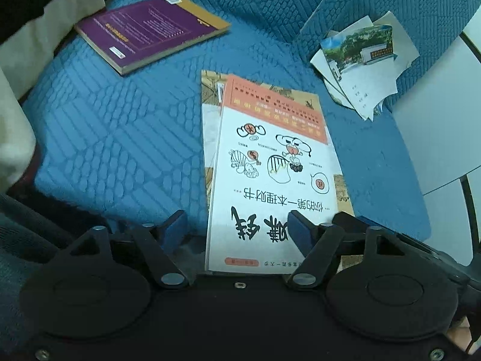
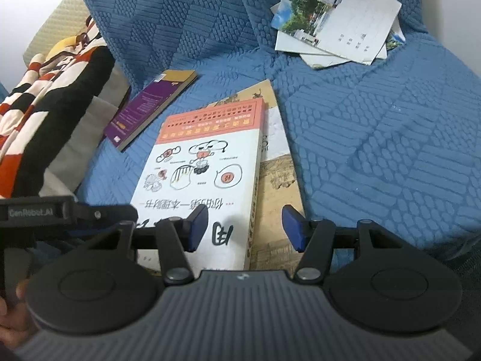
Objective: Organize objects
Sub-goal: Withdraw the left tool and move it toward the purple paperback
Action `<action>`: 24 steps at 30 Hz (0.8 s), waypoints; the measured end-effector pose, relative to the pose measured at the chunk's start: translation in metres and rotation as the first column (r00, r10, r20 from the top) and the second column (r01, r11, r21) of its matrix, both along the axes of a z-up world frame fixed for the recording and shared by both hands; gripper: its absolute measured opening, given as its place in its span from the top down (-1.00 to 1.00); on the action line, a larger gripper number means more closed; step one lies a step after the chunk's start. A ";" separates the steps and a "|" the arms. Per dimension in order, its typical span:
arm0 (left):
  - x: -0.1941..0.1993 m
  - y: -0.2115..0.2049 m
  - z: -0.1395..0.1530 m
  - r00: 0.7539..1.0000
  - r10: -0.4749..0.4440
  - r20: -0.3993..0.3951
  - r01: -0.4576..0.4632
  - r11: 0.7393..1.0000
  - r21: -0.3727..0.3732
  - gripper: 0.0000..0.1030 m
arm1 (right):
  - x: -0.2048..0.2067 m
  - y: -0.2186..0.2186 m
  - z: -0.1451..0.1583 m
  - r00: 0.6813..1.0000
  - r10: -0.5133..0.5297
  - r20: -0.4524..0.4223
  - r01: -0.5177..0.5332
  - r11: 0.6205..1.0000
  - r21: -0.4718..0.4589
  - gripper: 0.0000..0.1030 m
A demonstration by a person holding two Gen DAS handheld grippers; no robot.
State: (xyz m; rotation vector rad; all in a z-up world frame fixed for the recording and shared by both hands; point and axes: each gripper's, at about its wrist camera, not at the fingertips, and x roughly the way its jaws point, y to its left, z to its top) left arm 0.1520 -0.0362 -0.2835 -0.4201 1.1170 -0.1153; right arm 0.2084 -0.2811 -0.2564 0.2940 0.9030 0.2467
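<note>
My left gripper (image 1: 236, 230) and right gripper (image 2: 245, 227) hover with jaws apart over the white book (image 1: 270, 174). Only my right view shows the striped cloth (image 2: 45, 111) at far left.

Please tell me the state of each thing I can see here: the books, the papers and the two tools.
White book: closed, flat, stacked on the picture book.
Picture book: closed, flat, underneath.
Purple book: closed, flat, lying apart.
Papers: loose, untidy pile.
Left tool: open, over the white book.
Right tool: open, holding nothing.
</note>
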 end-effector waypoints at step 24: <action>-0.018 -0.030 0.002 0.998 -0.055 -0.013 0.055 0.998 -0.027 -0.18 | 0.013 0.002 -0.009 0.999 0.046 0.014 -0.046 0.999 -0.012 0.13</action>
